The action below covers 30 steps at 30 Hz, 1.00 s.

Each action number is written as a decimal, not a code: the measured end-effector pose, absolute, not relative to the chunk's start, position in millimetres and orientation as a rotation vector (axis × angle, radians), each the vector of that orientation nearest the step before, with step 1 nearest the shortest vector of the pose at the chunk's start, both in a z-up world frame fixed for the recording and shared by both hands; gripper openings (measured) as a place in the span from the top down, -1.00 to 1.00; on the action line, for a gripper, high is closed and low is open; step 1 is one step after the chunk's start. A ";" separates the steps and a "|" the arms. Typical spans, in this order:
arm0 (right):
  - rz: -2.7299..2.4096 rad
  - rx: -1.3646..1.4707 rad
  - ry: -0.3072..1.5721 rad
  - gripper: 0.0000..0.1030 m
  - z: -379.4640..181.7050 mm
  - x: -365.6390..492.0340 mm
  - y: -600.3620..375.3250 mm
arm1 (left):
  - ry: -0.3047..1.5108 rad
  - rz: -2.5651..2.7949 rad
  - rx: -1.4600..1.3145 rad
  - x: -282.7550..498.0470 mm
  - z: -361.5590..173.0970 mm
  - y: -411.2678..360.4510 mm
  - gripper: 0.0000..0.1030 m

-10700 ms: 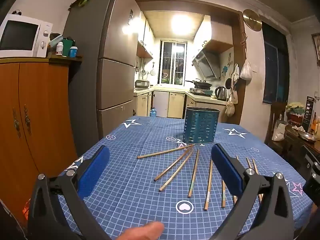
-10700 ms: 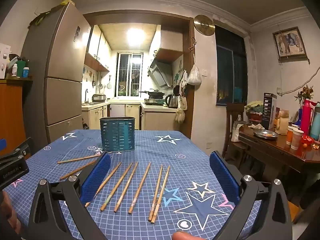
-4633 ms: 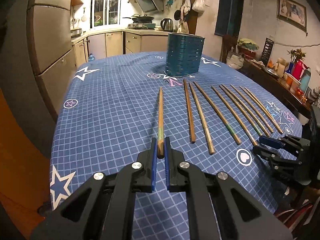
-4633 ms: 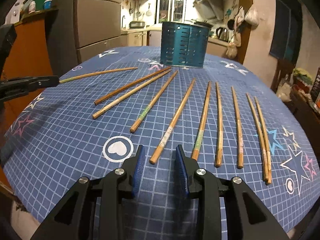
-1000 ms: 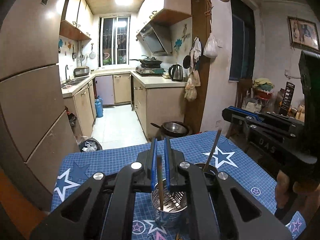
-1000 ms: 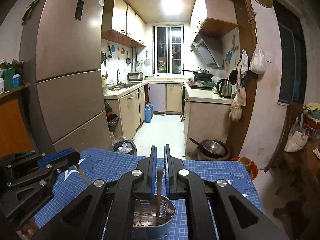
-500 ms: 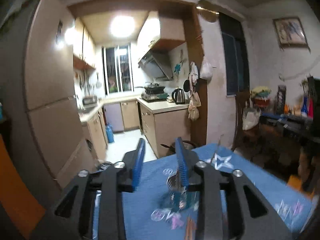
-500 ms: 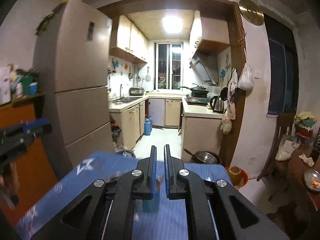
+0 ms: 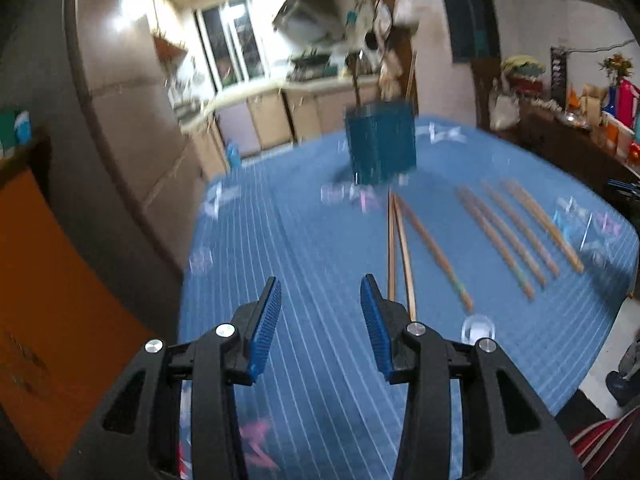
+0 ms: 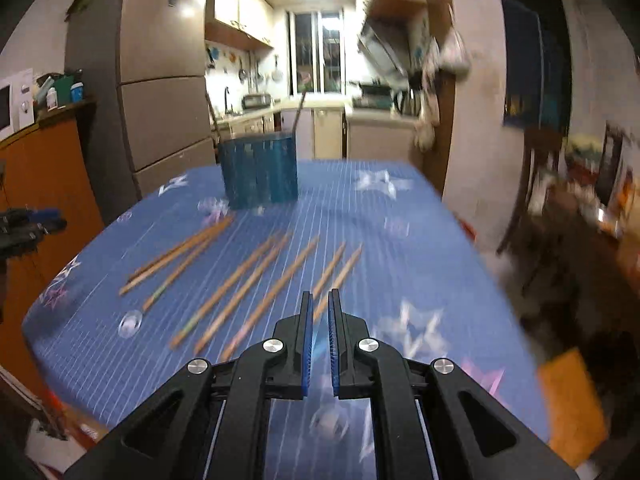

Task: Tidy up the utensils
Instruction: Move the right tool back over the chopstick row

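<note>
Left fingers: the left gripper (image 9: pixel 320 312) stands partly apart, its jaws having just been opening, with nothing between the blue pads; only tablecloth shows in the gap.
Right fingers: the right gripper (image 10: pixel 319 320) is pressed nearly together, a thin slit left between the pads, nothing held.
Holder: the teal utensil holder (image 10: pixel 260 172) stands upright near the far end of the table (image 10: pixel 420 240); two chopsticks lean out of its top.
Loose chopsticks: the remaining chopsticks (image 10: pixel 240 280) lie on the blue star-patterned cloth between the holder and both grippers, roughly side by side, fanning toward the near edge.
Left view: two chopsticks (image 9: pixel 400 248) lie just beside the right-hand pad, their near ends hidden behind it.
Sharpness: both views are blurred.
</note>
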State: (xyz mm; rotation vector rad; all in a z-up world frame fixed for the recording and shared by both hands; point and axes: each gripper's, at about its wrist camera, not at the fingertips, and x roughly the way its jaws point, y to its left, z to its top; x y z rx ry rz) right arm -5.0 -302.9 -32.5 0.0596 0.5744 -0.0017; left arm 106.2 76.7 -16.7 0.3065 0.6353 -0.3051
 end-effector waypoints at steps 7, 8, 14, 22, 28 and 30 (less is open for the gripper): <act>0.057 0.142 0.625 0.83 -84.1 -43.1 -269.3 | 0.778 -0.321 0.114 72.8 -87.7 92.4 0.11; 0.068 0.140 0.633 0.83 -89.6 -45.8 -263.3 | 0.791 -0.314 0.114 70.5 -94.0 91.0 0.10; 0.075 0.119 0.649 0.83 -96.6 -27.6 -243.9 | 0.794 -0.295 0.130 74.2 -99.1 90.7 -0.03; -0.003 0.076 0.612 0.15 -94.2 -19.1 -245.2 | 0.800 -0.411 0.233 113.9 -96.7 72.0 -0.06; -0.043 0.083 0.631 0.15 -100.4 -18.4 -254.4 | 0.855 -0.481 0.203 145.2 -103.4 70.7 -0.06; -0.046 0.081 0.643 0.15 -103.5 -17.2 -253.8 | 0.881 -0.527 0.194 148.6 -103.6 67.0 -0.06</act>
